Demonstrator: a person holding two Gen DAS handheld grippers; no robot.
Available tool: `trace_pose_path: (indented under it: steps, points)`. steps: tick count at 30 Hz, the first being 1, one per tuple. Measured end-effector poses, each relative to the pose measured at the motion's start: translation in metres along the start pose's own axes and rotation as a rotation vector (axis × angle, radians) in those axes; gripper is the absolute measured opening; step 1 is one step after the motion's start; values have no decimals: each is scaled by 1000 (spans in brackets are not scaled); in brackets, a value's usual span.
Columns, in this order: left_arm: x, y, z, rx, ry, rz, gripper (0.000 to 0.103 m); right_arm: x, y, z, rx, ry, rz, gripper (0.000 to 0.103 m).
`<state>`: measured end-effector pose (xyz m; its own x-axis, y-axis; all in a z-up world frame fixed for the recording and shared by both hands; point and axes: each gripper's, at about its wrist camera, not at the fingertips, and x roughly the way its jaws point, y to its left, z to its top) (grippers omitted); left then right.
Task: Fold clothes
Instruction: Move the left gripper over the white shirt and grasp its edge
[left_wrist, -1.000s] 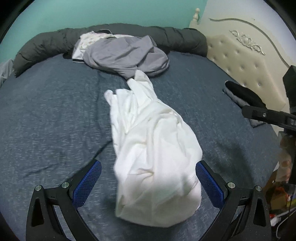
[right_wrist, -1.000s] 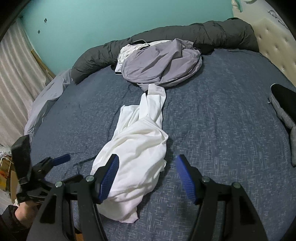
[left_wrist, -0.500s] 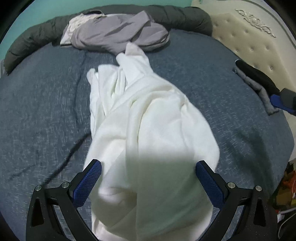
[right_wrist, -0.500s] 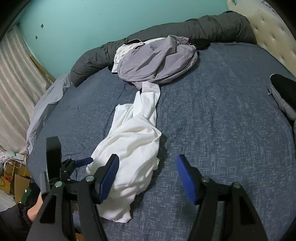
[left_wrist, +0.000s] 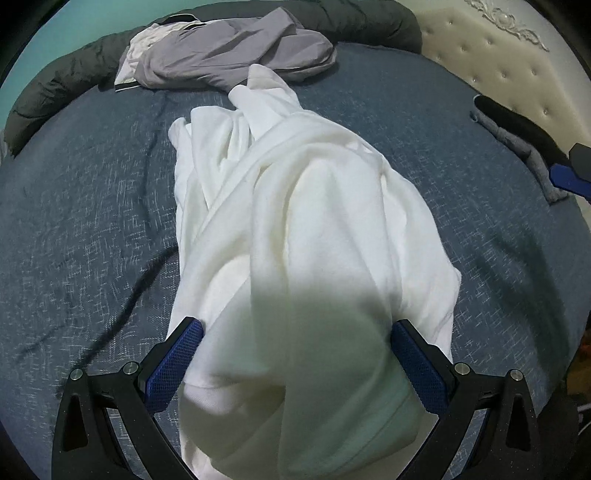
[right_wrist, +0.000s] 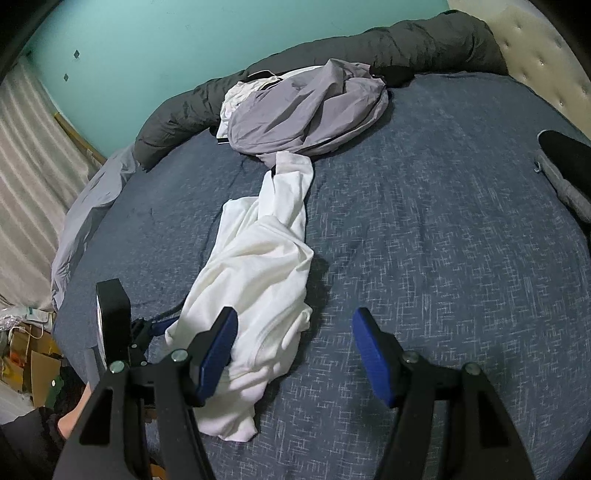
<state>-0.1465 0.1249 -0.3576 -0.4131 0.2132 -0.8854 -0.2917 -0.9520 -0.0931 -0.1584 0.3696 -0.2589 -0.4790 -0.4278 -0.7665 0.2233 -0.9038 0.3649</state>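
So far you have folded nothing: the white shirt (right_wrist: 255, 280) lies crumpled in a long heap on the blue bed (right_wrist: 443, 258), and the grey garment (right_wrist: 303, 114) waits bunched near the far edge. Your left gripper (left_wrist: 295, 363) is spread wide around the shirt's near end, not yet pinching. Your right gripper (right_wrist: 295, 354) hangs released over the bed, just beside the shirt, holding nothing

White garment (left_wrist: 295, 229) crumpled in a long heap on blue bedspread (left_wrist: 85, 221), one narrow end touching grey garment (left_wrist: 229, 51) bunched near far edge
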Motion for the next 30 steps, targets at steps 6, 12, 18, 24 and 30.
trace_pose_path:
  steps: [6,12,18,24,30]
  points:
    - [2,11,-6,-63,26,-27,103,-1,1,1,0,-2,5,66]
    - [-7,18,-8,-88,-5,-31,101,0,1,0,5,2,4,66]
    - [-30,24,-11,-77,-59,-25,98,-2,2,-1,3,-2,8,66]
    - [-65,17,-8,-46,-147,-43,95,-2,3,0,7,-8,15,66]
    - [-68,-13,0,33,-148,-96,94,0,1,-2,16,-5,20,66]
